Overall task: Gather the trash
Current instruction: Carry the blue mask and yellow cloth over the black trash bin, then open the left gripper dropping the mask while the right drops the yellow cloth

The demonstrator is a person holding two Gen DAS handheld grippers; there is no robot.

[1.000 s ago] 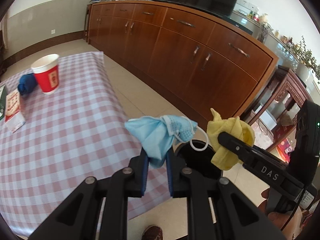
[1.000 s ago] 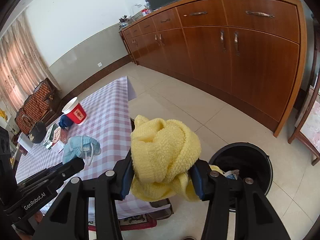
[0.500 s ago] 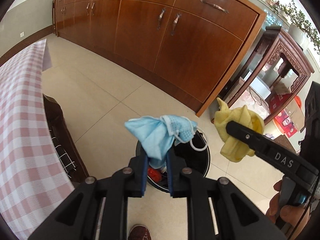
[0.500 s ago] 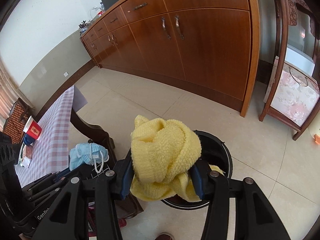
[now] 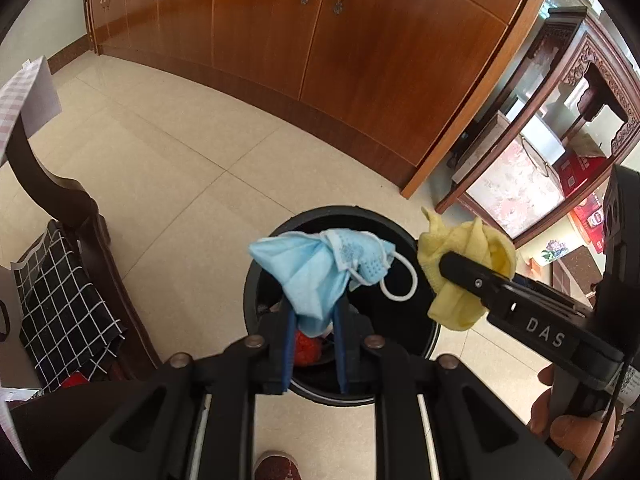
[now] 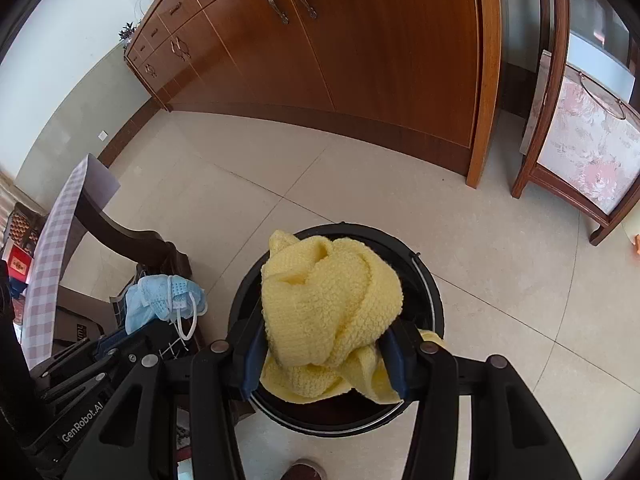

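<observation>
Two clamped items (image 5: 316, 276) (image 6: 328, 300) above bin (image 5: 256, 280)

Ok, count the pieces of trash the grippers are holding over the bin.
2. A crumpled blue face mask is pinched in the left gripper, and a bunched yellow knitted cloth in the right gripper, both above the round black bin.

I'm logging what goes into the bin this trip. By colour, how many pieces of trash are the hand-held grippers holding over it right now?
Blue: 1, the face mask in the left hand-held gripper
Yellow: 1, the knitted cloth in the right hand-held gripper
Total: 2, both above the black bin
</observation>
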